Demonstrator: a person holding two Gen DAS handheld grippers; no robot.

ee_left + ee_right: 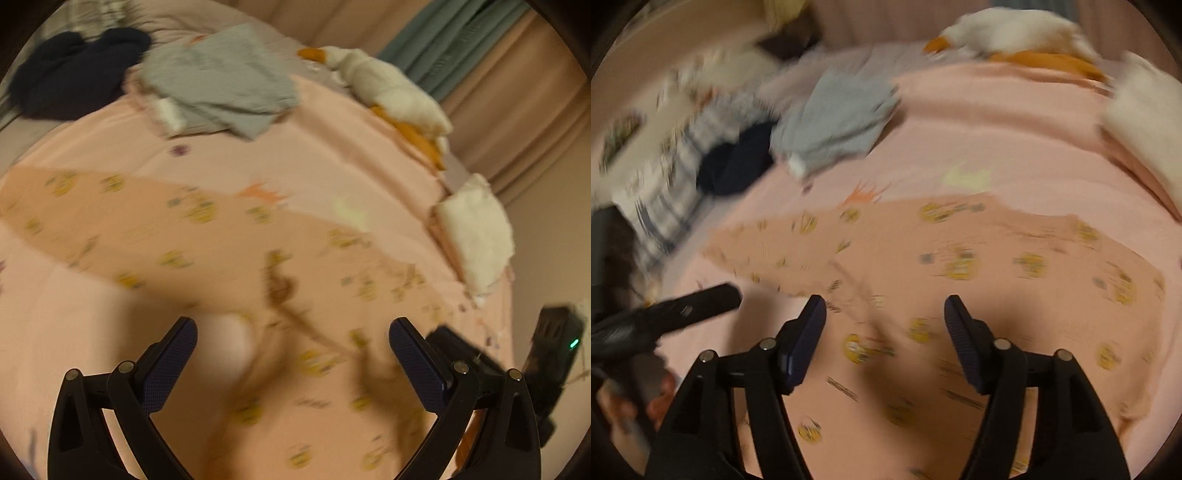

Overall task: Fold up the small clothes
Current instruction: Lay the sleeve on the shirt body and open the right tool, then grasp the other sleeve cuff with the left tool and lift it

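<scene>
Presently on the bed: one small peach garment (960, 280) with a yellow print, spread flat on the pink bedsheet (979, 122) just beyond both tools, its long shape running left to right across the near middle of the bed. Left gripper (293, 341): jaws wide apart, nothing between them, poised over the near part of the garment; a blurred darker fold or strap of cloth lies below it. Right gripper (885, 314): jaws apart, holding nothing, above the printed cloth. Far left: a grey folded garment (221, 88), a dark navy garment (74, 77) and a checked cloth (665, 192), well apart from the peach piece. Far right: a white and orange plush toy (388, 88) and a white pillow (476, 232) at the bed's edge. Risks, as judged: both views are smeared, so a hasty close could miss the hem or pinch the bedsheet together with the garment, dragging both; a grip on one layer only could leave the fold crooked; the thin cloth could slip and bunch; the two tools stand near each other and could knock together.
</scene>
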